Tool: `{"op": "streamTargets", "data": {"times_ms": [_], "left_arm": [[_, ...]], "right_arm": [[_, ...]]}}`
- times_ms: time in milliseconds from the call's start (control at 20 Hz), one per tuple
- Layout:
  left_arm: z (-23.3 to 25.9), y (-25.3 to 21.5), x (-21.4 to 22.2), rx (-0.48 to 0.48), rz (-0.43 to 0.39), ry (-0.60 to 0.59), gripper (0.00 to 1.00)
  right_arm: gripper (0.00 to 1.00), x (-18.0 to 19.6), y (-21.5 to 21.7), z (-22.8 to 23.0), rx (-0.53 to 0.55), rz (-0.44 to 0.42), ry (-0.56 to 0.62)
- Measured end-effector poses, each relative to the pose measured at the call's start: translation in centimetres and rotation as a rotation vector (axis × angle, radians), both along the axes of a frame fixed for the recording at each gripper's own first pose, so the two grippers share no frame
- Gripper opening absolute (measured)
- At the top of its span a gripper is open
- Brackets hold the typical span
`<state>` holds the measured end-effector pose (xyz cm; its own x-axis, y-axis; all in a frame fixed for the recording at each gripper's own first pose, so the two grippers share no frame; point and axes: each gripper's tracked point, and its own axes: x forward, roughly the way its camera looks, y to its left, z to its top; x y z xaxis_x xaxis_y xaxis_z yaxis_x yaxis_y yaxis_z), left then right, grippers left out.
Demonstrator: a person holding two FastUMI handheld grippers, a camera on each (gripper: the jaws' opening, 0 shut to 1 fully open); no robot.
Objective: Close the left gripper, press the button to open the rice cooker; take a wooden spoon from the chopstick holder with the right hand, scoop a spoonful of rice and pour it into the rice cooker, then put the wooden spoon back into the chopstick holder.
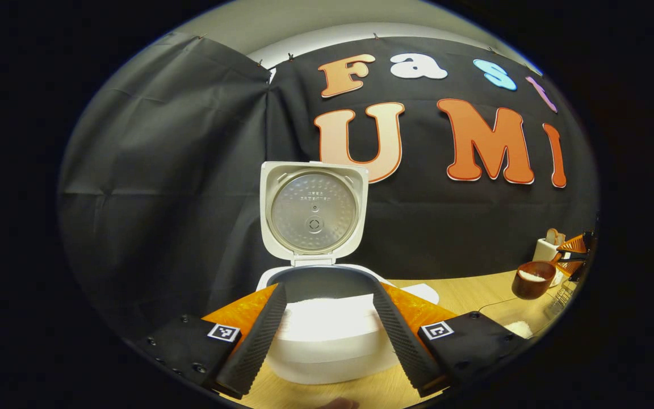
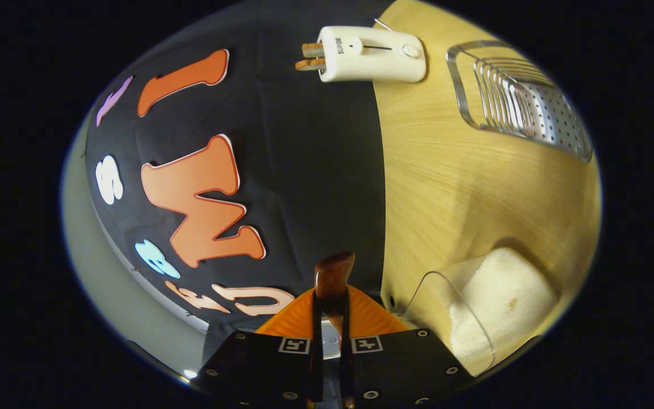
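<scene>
Nearest you, your left gripper [image 1: 327,335] is spread wide, its fingers either side of the rice cooker [image 1: 327,335], whose lid [image 1: 313,211] stands upright, so the button step looks done. Your right gripper [image 2: 331,329] is pinched on the wooden spoon [image 2: 332,278]; in the left gripper view its bowl [image 1: 533,279], far right, carries white rice. Beside it sits the rice container [image 2: 497,307]. Further off stands the chopstick holder [image 2: 520,102]. Pouring into the cooker and returning the spoon remain.
</scene>
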<state>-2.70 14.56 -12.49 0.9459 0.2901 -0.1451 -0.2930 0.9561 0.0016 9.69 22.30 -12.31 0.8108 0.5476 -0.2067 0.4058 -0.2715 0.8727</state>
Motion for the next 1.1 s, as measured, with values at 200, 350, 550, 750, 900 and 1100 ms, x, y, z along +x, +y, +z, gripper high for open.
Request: {"op": "streamTargets", "data": {"times_ms": [200,350,550,750,900,1100], "left_arm": [[0.3,0.7,-0.4,-0.009,0.012,-0.008,1.00],[0.4,1.4,-0.7,-0.019,0.025,-0.015,0.96],[0.4,2.5,-1.3,-0.033,0.043,-0.014,0.96],[0.4,3.3,-2.0,-0.041,0.058,-0.018,1.00],[0.3,4.1,-2.3,-0.050,0.067,-0.016,0.98],[0.2,5.1,-2.8,-0.051,0.072,-0.016,0.98]], "right_arm": [[0.12,0.9,1.3,1.7,0.019,-0.013,-0.010],[0.12,1.9,3.0,3.6,0.021,0.001,-0.040],[0.12,3.5,5.8,5.8,0.011,0.017,-0.069],[0.12,5.5,9.2,8.1,0.015,0.028,-0.095],[0.12,6.7,12.1,9.6,-0.011,0.046,-0.124],[0.11,8.4,16.2,10.9,-0.077,0.071,-0.168]]}}
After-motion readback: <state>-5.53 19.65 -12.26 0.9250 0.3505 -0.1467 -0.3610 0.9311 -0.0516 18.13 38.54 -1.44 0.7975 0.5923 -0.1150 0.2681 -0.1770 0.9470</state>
